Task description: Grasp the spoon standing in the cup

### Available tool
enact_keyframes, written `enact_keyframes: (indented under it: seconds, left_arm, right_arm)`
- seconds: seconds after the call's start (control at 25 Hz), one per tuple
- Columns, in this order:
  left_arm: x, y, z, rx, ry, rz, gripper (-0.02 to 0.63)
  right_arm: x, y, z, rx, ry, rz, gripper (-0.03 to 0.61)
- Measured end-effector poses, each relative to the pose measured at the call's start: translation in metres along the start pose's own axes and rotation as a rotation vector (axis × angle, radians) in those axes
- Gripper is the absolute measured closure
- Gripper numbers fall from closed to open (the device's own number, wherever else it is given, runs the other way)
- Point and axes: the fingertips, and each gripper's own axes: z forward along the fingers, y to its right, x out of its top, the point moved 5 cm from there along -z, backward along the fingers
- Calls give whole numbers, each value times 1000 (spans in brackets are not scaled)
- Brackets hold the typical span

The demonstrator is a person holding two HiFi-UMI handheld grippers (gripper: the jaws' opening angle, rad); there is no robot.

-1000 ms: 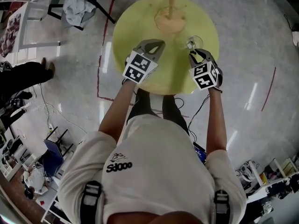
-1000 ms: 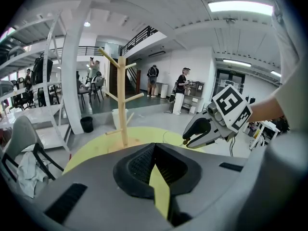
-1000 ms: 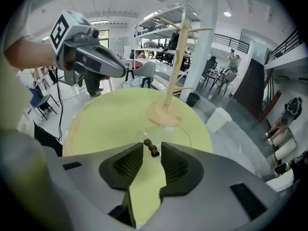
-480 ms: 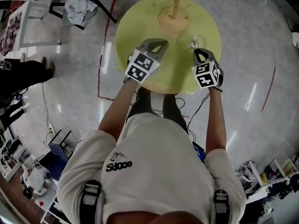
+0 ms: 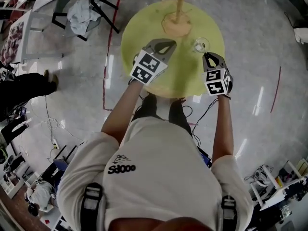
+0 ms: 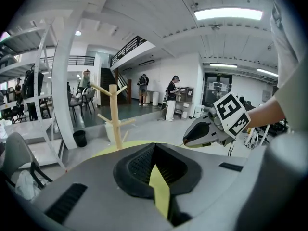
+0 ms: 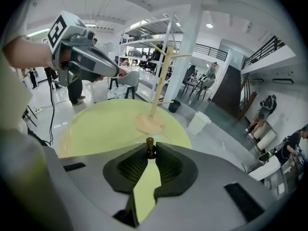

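A dark printed logo [image 5: 121, 169] stands on the back of the person's white shirt [image 5: 163, 177]. Its characters cannot be read with certainty. No other text is legible.

Cup [image 5: 200, 45] stands on the table [image 5: 185, 66] (right of the rack [image 5: 176, 24]).

Bare desk [image 5: 185, 69] is left open between the left claw [image 5: 165, 44] and right claw [image 5: 206, 56]. The far middle is blocked by the rack [image 5: 179, 8]; the cup [image 5: 200, 45] is set just beyond the right claw.
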Motion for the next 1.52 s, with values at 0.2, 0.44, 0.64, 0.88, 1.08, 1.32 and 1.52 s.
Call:
enact_keyframes:
  seconds: [0.2,0.44,0.64,0.88,1.08,1.32,1.52]
  left_arm:
    - [30,4,-11,-15,48,65,586]
    - [66,11,-27,-22,139,119,586]
    - [99,12,-44,-10,210,156,586]
    - [133,18,-70,9,285,214,586]
    - [161,26,-97,23,372,247,586]
    - [184,35,-120,22,460,297,586]
    - [193,42,-129,18,490,324,586]
  right_arm:
    - [16,5,-36,-73,50,52,515]
    - [41,13,-84,-162,136,89,515]
    - [71,24,-125,-226,218,92,515]
    - [101,33,-170,-292,322,106,515]
    - [127,37,-203,-325,390,90,515]
    - [147,40,-221,-335,454,105,515]
    - [158,34,-238,-340,493,102,515]
